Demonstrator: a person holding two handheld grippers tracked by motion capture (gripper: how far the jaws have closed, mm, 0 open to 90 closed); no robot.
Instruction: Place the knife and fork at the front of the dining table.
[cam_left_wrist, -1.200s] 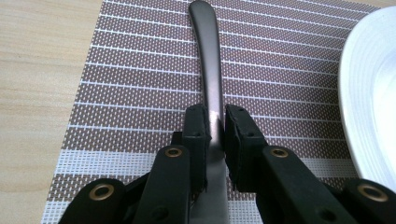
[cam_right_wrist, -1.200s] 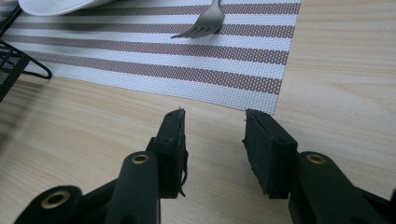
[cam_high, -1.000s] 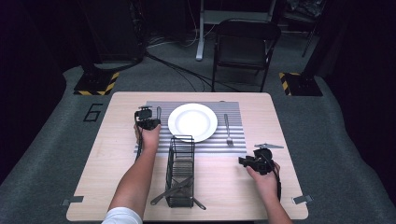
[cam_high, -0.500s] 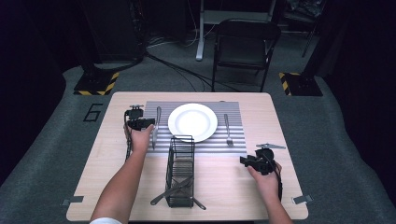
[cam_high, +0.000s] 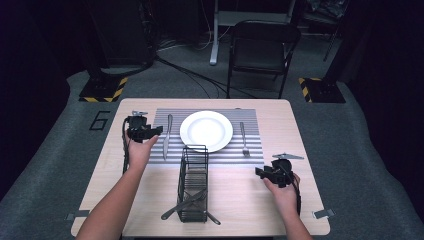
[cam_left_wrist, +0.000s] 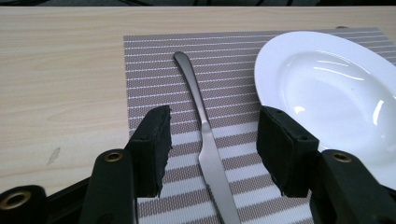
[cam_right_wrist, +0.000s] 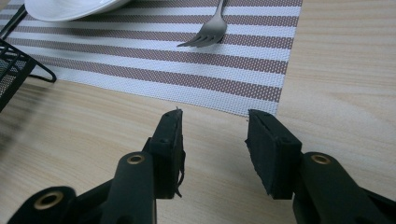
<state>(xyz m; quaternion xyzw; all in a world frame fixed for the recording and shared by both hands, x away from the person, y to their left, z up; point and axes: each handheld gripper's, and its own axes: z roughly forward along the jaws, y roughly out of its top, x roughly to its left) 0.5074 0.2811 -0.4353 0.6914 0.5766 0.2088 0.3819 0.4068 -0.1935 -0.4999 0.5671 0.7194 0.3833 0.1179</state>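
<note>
The left gripper (cam_left_wrist: 212, 140), its jaws just opened and standing apart above the knife (cam_left_wrist: 205, 135) lying flat just left of the plate (cam_left_wrist: 327, 93), would likely find that thin, slick steel easiest pinched across its handle.

My left gripper (cam_left_wrist: 212, 140) hangs with jaws just opened, apart over a table knife (cam_left_wrist: 204, 128) lying untouched on the striped placemat (cam_left_wrist: 149, 60) beside a white plate (cam_left_wrist: 336, 93).
</note>
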